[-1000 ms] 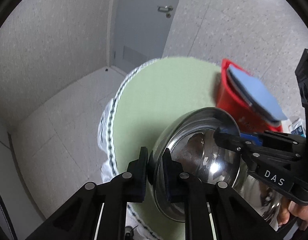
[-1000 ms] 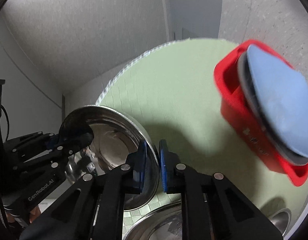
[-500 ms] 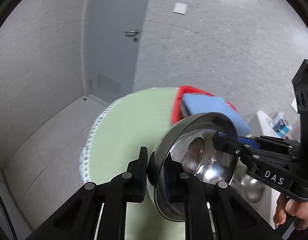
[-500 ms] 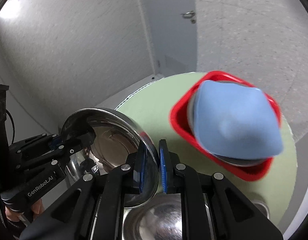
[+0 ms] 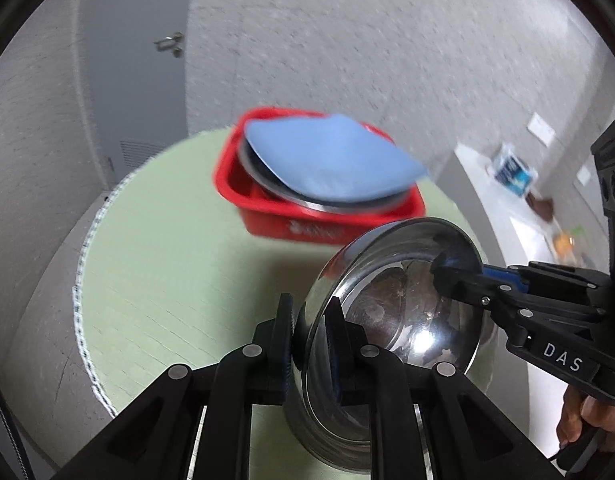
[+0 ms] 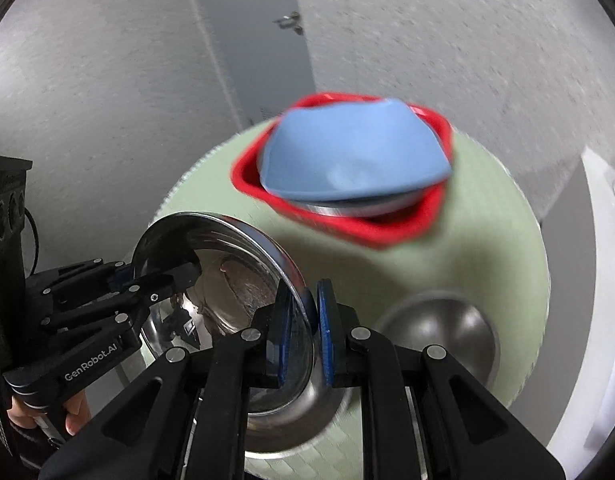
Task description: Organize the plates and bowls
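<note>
A shiny steel bowl (image 5: 403, 312) is held tilted above the round green table (image 5: 167, 264). My left gripper (image 5: 309, 344) is shut on its near rim. My right gripper (image 6: 301, 320) is shut on the opposite rim of the same bowl (image 6: 227, 276); it shows in the left wrist view (image 5: 447, 276) at the right. A larger steel bowl (image 5: 327, 432) sits on the table right beneath the held one. A red basket (image 5: 307, 224) at the table's far side holds a steel dish under a blue plate (image 5: 331, 160).
An overturned steel bowl (image 6: 439, 336) rests on the table (image 6: 487, 240) at the right. A white counter (image 5: 519, 216) with small items stands to the right. A grey door (image 5: 135, 80) and walls are behind. The table edge is near on the left.
Both grippers have tipped downward with the bowl in them, so the red basket and blue plate moved to the middle of both views. The bowl's tilt has eased. The grip is unchanged.
</note>
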`<act>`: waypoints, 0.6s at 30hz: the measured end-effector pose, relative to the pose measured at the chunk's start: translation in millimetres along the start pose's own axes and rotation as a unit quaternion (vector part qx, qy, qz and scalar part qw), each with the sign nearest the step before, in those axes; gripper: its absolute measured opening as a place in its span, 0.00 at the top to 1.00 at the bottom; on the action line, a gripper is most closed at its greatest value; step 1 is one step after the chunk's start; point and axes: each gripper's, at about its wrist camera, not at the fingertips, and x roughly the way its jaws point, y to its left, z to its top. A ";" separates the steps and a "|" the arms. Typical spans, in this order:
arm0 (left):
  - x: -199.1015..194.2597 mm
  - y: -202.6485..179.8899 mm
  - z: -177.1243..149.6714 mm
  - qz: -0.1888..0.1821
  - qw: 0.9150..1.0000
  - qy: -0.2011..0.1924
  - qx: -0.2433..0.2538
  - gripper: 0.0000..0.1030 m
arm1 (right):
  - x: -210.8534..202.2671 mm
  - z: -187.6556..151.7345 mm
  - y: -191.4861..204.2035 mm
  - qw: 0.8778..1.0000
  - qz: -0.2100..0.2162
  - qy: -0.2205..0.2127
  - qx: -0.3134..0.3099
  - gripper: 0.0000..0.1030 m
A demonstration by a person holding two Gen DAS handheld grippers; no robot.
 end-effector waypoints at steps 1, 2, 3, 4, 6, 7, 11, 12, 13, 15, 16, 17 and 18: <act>5.1 -1.4 -0.7 0.000 1.000 0.007 0.006 0.88 | 1.6 -4.2 -3.7 1.000 -0.004 0.004 0.005 0.88; 9.1 -2.6 1.3 0.000 1.000 0.013 0.008 0.88 | 3.9 -9.3 -6.8 1.000 -0.007 0.009 0.010 0.88; 14.3 -5.3 1.2 0.001 1.000 0.018 0.010 0.88 | 4.6 -13.1 -8.9 1.000 -0.008 0.013 0.014 0.88; 18.5 -11.7 3.1 0.002 1.000 0.021 0.011 0.88 | 6.4 -17.7 -11.0 1.000 -0.010 0.017 0.019 0.88; 25.4 -14.6 5.9 0.007 0.999 0.028 0.015 0.88 | 10.9 -24.1 -13.5 0.999 -0.012 0.022 0.024 0.88; 29.4 -14.0 6.0 0.010 0.999 0.033 0.017 0.87 | 12.0 -27.2 -14.2 0.999 -0.012 0.024 0.026 0.88; 31.5 -20.2 5.9 0.013 0.999 0.031 0.019 0.87 | 13.7 -33.3 -10.8 0.999 -0.018 0.025 0.023 0.88; 31.9 -21.3 5.6 0.015 0.999 0.031 0.021 0.87 | 15.3 -31.7 -11.1 0.999 -0.022 0.024 0.021 0.88; 33.1 -23.1 5.1 0.017 0.999 0.031 0.021 0.87 | 16.2 -31.6 -11.5 0.999 -0.022 0.023 0.022 0.89; 32.4 -28.8 -3.6 0.023 0.999 0.030 0.019 0.87 | 18.0 -34.0 -13.1 0.999 -0.023 0.022 0.026 0.88; 33.5 -28.8 -3.1 0.023 0.999 0.029 0.018 0.87 | 18.4 -36.1 -14.7 0.999 -0.026 0.021 0.026 0.88; 35.1 -31.0 -4.1 0.023 0.999 0.029 0.018 0.86 | 18.3 -36.5 -15.7 0.999 -0.028 0.017 0.025 0.88; 35.7 -31.7 -4.0 0.021 0.999 0.029 0.016 0.85 | 17.9 -38.7 -16.8 0.999 -0.027 0.014 0.025 0.88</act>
